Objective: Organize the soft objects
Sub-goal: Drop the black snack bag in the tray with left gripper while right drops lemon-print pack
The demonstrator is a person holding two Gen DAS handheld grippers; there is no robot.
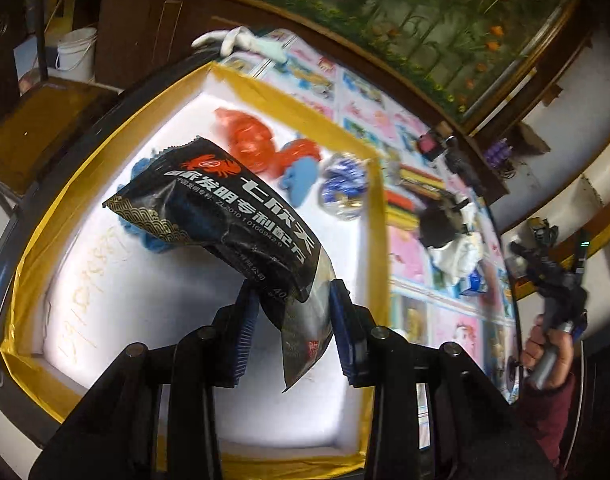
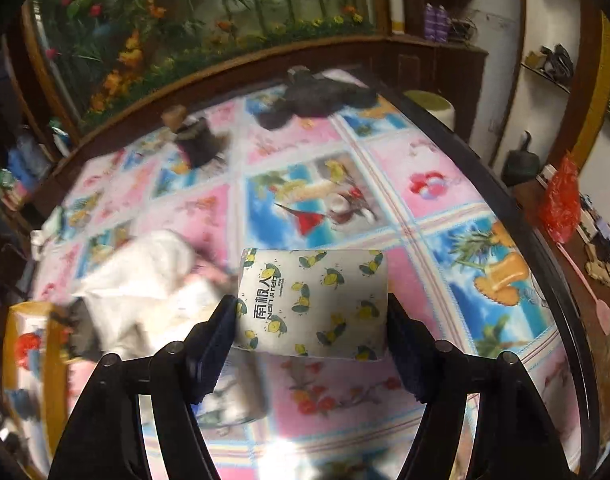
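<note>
Two hand-held grippers are both holding something. Your left hand-held gripper (image 1: 293,320) is narrow and pinches the lower end of a black packet (image 1: 221,208) with a red crab print; the packet leans up and to the left from the blue pads (image 1: 245,332). Below and ahead of it is a white foam box (image 1: 193,292) with a yellow taped rim. Far ahead in the box lie a red bag (image 1: 251,140), a blue cloth (image 1: 301,178) and a blue-white wrapper (image 1: 343,184).

Your right hand-held gripper (image 2: 311,332) stands half wide around a tissue pack (image 2: 313,302) with a lemon print, and both pads touch its sides. Under the pack is the counter (image 2: 437,184) with a colourful picture cloth. To the left of this hand-held gripper lies a blurred white cloth (image 2: 145,280).
</note>
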